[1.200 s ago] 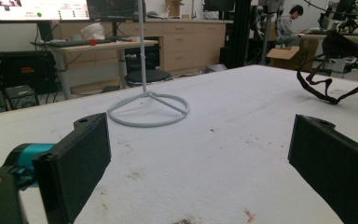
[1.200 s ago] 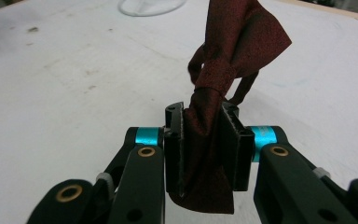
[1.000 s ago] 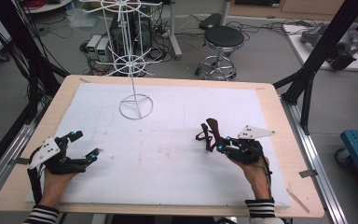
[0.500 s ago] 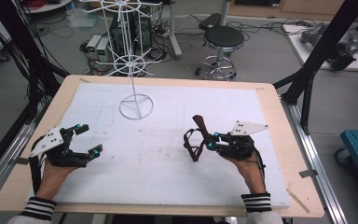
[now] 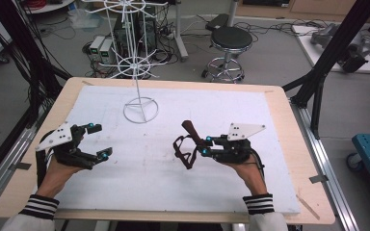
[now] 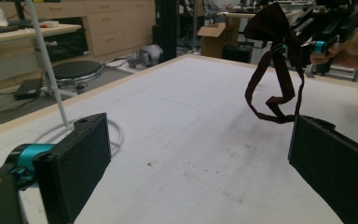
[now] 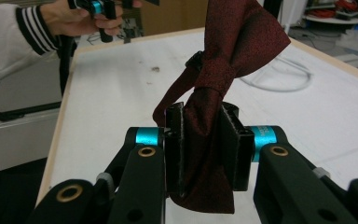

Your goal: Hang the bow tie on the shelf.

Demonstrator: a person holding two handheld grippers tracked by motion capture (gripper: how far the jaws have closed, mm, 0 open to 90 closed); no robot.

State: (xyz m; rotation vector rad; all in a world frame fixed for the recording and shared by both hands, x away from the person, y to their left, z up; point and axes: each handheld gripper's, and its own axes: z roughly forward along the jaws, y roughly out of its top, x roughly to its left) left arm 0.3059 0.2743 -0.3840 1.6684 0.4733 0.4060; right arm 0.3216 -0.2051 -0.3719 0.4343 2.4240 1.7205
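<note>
Over white table (image 5: 231, 192), right gripper (image 5: 203, 146) clamps bow tie (image 5: 189, 139); left gripper (image 5: 100, 140) gapes.

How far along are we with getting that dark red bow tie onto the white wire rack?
Done: the right gripper is shut on the bow tie and holds it above the table. In hand: carrying it. Left: hanging it on the wire rack, which stands apart; the left gripper is open.
</note>
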